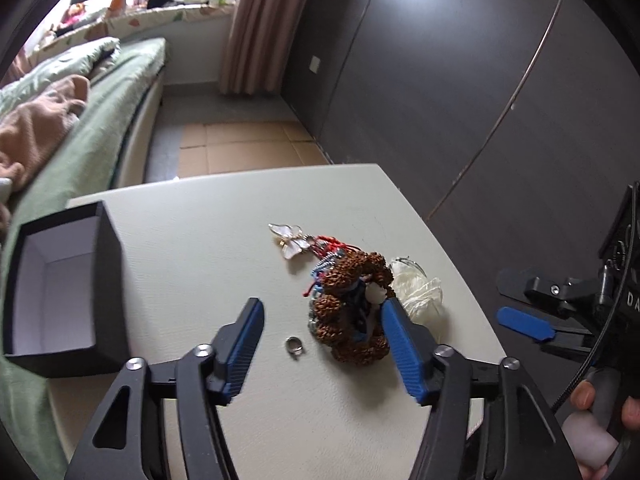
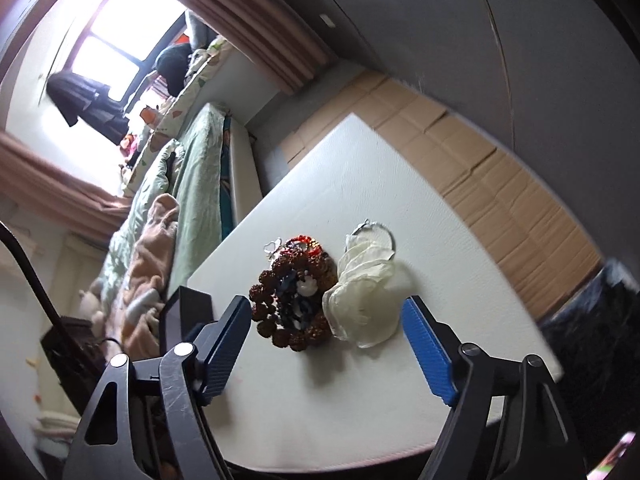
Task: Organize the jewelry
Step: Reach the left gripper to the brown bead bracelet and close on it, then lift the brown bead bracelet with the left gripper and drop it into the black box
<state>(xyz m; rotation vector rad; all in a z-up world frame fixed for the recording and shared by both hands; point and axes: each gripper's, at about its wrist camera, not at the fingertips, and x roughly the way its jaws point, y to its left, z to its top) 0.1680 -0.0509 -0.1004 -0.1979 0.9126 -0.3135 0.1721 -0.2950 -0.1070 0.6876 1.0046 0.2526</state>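
A pile of jewelry lies on the white table (image 1: 224, 240): a brown beaded bracelet (image 1: 348, 312), red and blue cords (image 1: 324, 256), a butterfly ornament (image 1: 290, 238), a white translucent flower piece (image 1: 420, 292) and a small silver ring (image 1: 294, 346). My left gripper (image 1: 322, 312) is open, just above the table, with the ring and the bracelet between its fingers. My right gripper (image 2: 326, 314) is open and empty, low over the bracelet (image 2: 292, 304) and the flower piece (image 2: 364, 300). It also shows in the left wrist view (image 1: 528, 324) at the right.
An open black box (image 1: 60, 284) with a white inside stands at the table's left; its corner shows in the right wrist view (image 2: 188, 312). A bed with green bedding (image 1: 80, 128) runs along the left. Cardboard (image 2: 500, 184) covers the floor beyond the table.
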